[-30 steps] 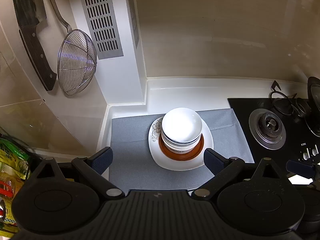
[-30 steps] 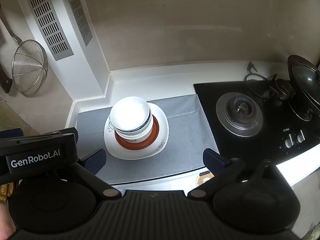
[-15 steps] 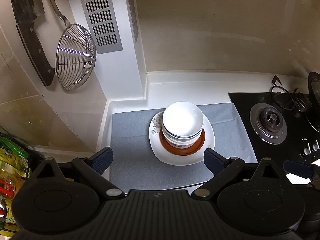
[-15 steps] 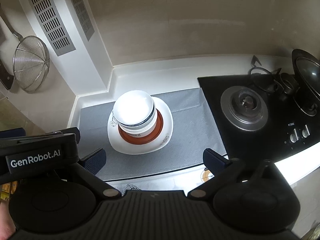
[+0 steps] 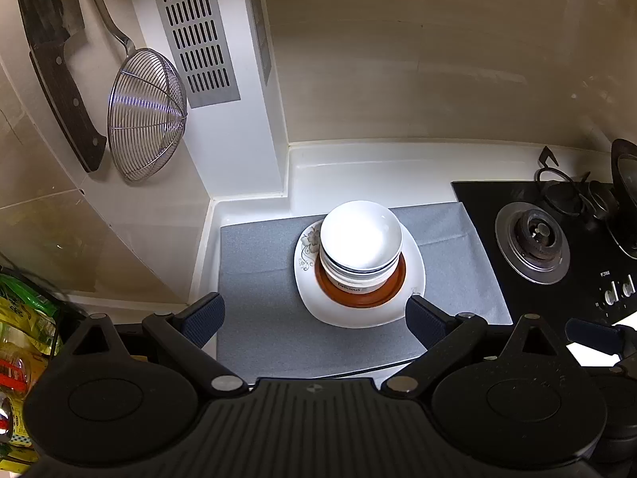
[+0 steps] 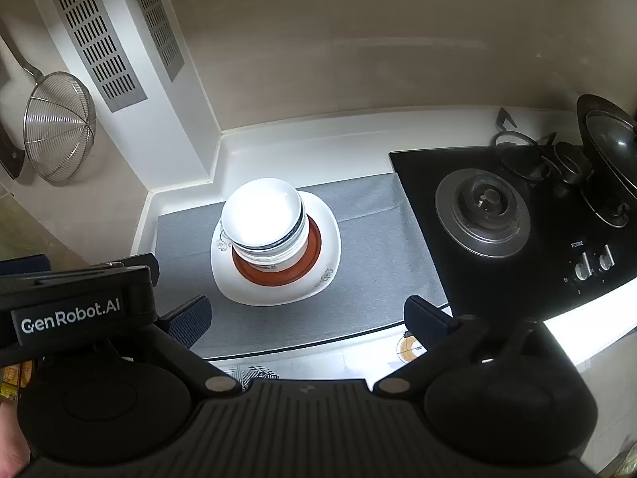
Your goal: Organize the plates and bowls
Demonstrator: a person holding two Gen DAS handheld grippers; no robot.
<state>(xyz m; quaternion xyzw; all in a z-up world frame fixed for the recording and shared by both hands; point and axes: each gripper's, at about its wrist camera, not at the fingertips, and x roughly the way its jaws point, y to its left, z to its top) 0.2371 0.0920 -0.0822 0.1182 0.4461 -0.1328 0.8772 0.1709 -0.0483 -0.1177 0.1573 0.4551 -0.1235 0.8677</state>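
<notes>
A stack of white bowls (image 5: pixel 360 239) stands on a brown plate (image 5: pixel 360 296), which lies on a white square plate (image 5: pixel 414 275) with a flower print, all on a grey mat (image 5: pixel 258 279). The same stack of bowls (image 6: pixel 262 223) shows in the right wrist view on the white plate (image 6: pixel 326 239). My left gripper (image 5: pixel 314 314) is open and empty, held above and in front of the stack. My right gripper (image 6: pixel 306 316) is open and empty, also short of the stack. The left gripper's body (image 6: pixel 75 302) shows at the left of the right wrist view.
A black gas hob (image 6: pixel 497 207) with burners and a dark lid (image 6: pixel 609 147) lies right of the mat. A wire strainer (image 5: pixel 145 119) and a cleaver (image 5: pixel 59 63) hang on the left wall. Walls close the corner behind.
Both grippers have drawn back and risen a little; the stack sits slightly farther up in both views. The dishes have not moved.
</notes>
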